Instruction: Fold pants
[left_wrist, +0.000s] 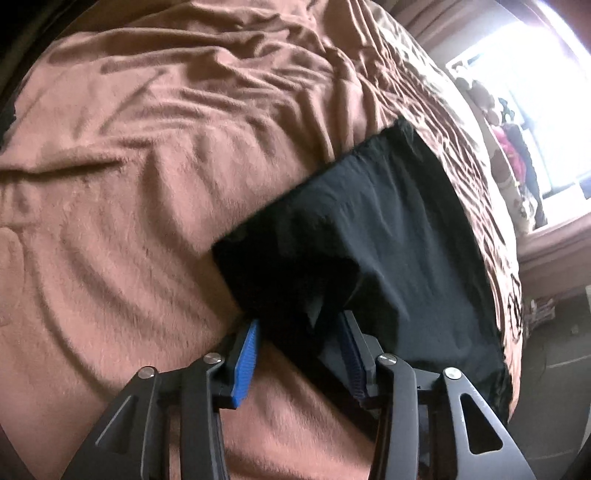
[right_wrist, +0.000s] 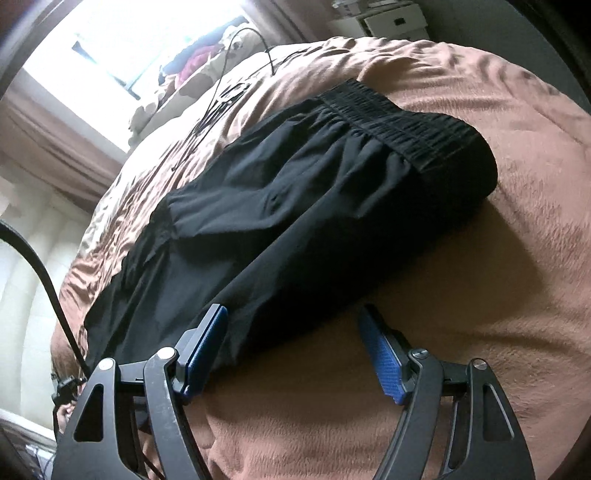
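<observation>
One pair of black lightweight fabric pants (right_wrist: 295, 192) lay on one brown fuzzy blanket (left_wrist: 129, 184), elastic waistband (right_wrist: 399, 118) at the far end from the right gripper (right_wrist: 291, 317). That gripper's two blue-padded jaws stood wide, straddling the near pants edge, pads not pressing. Left gripper (left_wrist: 299, 325) sat narrower, cloth bunched between its two blue pads (left_wrist: 246, 362); grip unclear. One bright window (right_wrist: 129, 48) lay beyond.

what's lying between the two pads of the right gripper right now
In the right wrist view, the right gripper straddles the near edge of the black pants, with brown blanket showing beside it.
</observation>
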